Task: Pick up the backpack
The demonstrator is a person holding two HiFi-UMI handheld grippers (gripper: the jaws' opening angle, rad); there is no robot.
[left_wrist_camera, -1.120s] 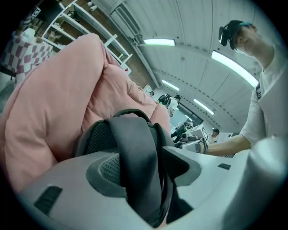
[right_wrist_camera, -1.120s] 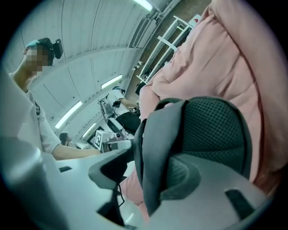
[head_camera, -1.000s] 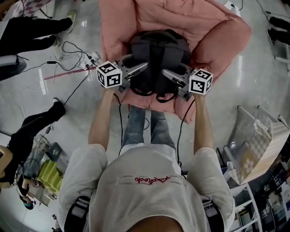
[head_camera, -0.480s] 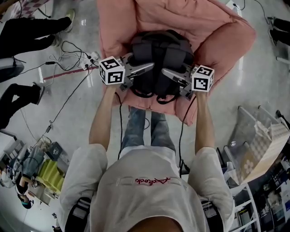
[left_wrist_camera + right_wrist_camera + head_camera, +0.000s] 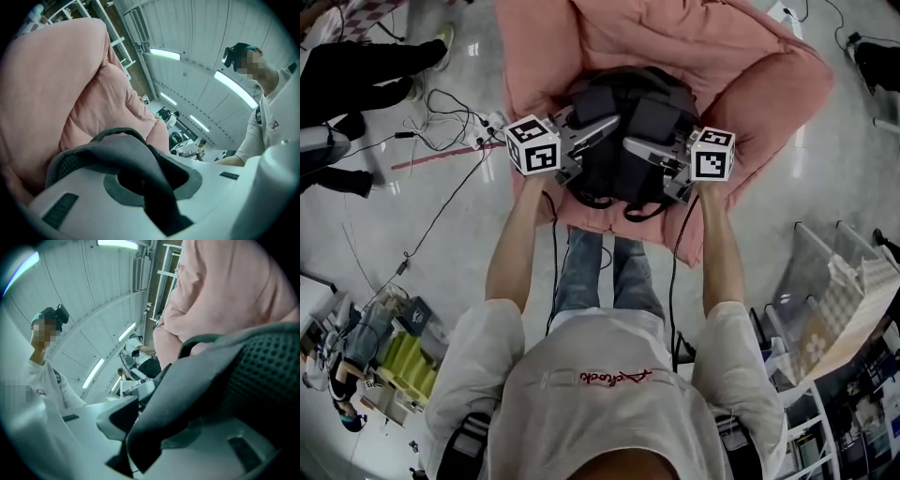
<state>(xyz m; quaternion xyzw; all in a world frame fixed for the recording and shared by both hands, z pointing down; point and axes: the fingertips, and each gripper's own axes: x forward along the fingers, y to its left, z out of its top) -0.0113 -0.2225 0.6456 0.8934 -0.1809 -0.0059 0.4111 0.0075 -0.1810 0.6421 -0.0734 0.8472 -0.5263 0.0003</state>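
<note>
**Black backpack (image 5: 630, 108) on pink chair (image 5: 759, 66): strap-grip hazards**

Backpack rests on the chair seat, straps facing the person. Left gripper (image 5: 613, 125) jaws have just been closing and now pinch the left shoulder strap (image 5: 136, 161). Right gripper (image 5: 630, 145) jaws have also just been closing and clamp the right shoulder strap (image 5: 187, 394).

Probable faults from here:
- Padded straps compress and may slide out of the pads once weight comes on.
- Unequal lift by the two hands would tip the bag sideways.
- Loose strap loops (image 5: 642, 208) hanging at the front could catch on the cushion edge.
</note>
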